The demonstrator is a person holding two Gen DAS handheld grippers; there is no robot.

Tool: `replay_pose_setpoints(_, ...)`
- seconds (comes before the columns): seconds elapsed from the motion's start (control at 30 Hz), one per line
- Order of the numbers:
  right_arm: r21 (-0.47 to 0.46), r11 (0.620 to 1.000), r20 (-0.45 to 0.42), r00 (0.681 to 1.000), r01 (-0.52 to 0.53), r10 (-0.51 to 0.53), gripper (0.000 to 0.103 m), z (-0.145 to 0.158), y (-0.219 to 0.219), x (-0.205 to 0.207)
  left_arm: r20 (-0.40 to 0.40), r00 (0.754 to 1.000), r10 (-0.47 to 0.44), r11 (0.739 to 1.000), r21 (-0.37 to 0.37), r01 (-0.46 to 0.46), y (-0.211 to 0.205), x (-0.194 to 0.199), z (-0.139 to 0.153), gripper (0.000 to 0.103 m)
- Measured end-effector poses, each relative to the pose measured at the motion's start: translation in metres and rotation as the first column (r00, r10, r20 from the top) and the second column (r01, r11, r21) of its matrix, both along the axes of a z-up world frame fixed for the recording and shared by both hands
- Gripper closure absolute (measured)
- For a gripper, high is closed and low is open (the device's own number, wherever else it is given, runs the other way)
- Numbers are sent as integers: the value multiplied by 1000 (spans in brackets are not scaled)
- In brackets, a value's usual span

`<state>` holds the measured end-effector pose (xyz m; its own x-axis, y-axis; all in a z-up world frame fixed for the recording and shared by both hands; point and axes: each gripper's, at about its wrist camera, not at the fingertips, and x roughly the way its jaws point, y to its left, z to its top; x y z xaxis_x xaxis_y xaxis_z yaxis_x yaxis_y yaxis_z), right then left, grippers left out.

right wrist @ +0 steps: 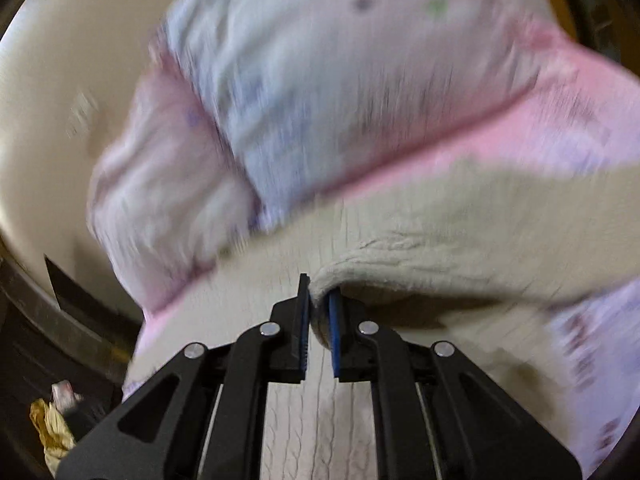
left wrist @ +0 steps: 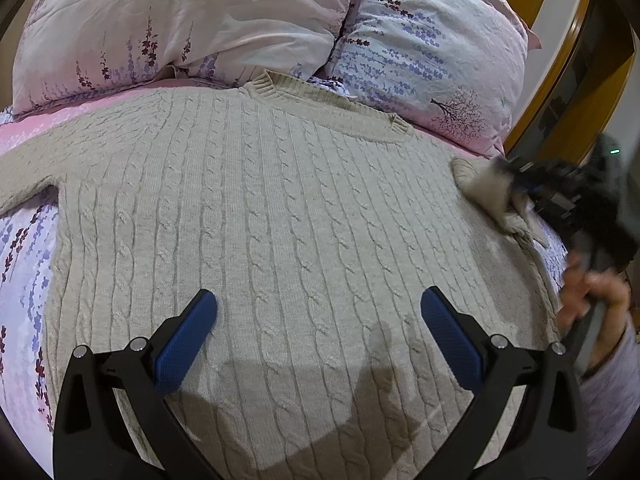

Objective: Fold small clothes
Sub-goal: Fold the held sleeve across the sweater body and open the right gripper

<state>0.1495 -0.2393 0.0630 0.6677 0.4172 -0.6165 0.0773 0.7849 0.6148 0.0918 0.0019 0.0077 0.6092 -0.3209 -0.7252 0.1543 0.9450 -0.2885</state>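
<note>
A beige cable-knit sweater [left wrist: 260, 208] lies spread flat on the bed, its collar toward the pillows. My left gripper [left wrist: 319, 302] hovers open over the sweater's lower body, its blue pads wide apart with nothing between them. At the right edge of the left wrist view my right gripper [left wrist: 516, 196] appears blurred, shut on the sweater's right sleeve [left wrist: 480, 188] and carrying it over the body. In the right wrist view the right gripper [right wrist: 319, 304] pinches the beige sleeve [right wrist: 420, 264] between its blue pads; this view is blurred by motion.
Two floral pink and lilac pillows [left wrist: 180, 20] [left wrist: 432, 52] lie behind the collar. The bedsheet [left wrist: 24, 248] shows at the left. A wooden bed frame [left wrist: 560, 60] runs along the right. A hand [left wrist: 592, 292] and grey sleeve are at the right edge.
</note>
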Motion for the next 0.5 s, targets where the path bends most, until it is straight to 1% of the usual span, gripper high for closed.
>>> replay_pose_setpoints(0.03, 0, 1000, -27, 1000, -14, 14, 92, -6, 7, 1, 0, 1000, 0, 1000, -1, 0, 0, 0, 0, 1)
replay_pose_setpoints(0.07, 4, 1000, -52, 998, -24, 24, 87, -11, 9, 4, 0, 1000, 0, 1000, -2, 0, 0, -1, 0, 1)
replay_pose_setpoints(0.1, 6, 1000, -76, 997, -29, 30, 76, -13, 11, 5, 0, 1000, 0, 1000, -3, 0, 0, 0, 0, 1)
replay_pose_setpoints(0.13, 27, 999, -88, 995, -44, 46, 68, -12, 13, 2, 0, 1000, 1, 1000, -3, -1, 0, 0, 0, 1)
replay_pose_setpoints(0.17, 48, 997, -84, 995, -53, 57, 52, -9, 13, -2, 0, 1000, 1, 1000, -4, -1, 0, -1, 0, 1)
replay_pose_setpoints(0.2, 51, 997, -81, 995, -50, 54, 40, -4, 11, -6, 0, 1000, 2, 1000, -5, -2, 0, -1, 0, 1)
replay_pose_setpoints(0.23, 43, 999, -71, 997, -32, 35, 39, 6, 8, -14, 0, 1000, 2, 1000, -6, -2, 0, -1, 0, 1)
replay_pose_setpoints(0.3, 61, 998, -42, 999, 0, 2, 39, 16, -6, -29, 1, 1000, 3, 1000, -13, -3, 1, -2, 1, 1)
replay_pose_setpoints(0.37, 65, 992, -46, 993, 112, -109, 39, 24, -32, -46, 2, 1000, 4, 1000, -24, -4, 1, -2, 1, 1)
replay_pose_setpoints(0.4, 80, 977, -60, 980, 196, -192, 39, 24, -52, -55, 3, 1000, 5, 1000, -26, -5, 2, -3, 1, 1)
replay_pose_setpoints(0.43, 86, 964, -78, 966, 253, -246, 39, 22, -66, -62, 3, 1000, 5, 1000, -29, -5, 2, -3, 1, 1)
replay_pose_setpoints(0.47, 86, 943, -105, 944, 321, -312, 42, 19, -84, -68, 3, 1000, 6, 999, -31, -5, 1, -3, 1, 1)
replay_pose_setpoints(0.5, 79, 920, -139, 918, 385, -372, 48, 14, -98, -73, 4, 1000, 6, 999, -32, -6, 2, -3, 1, 1)
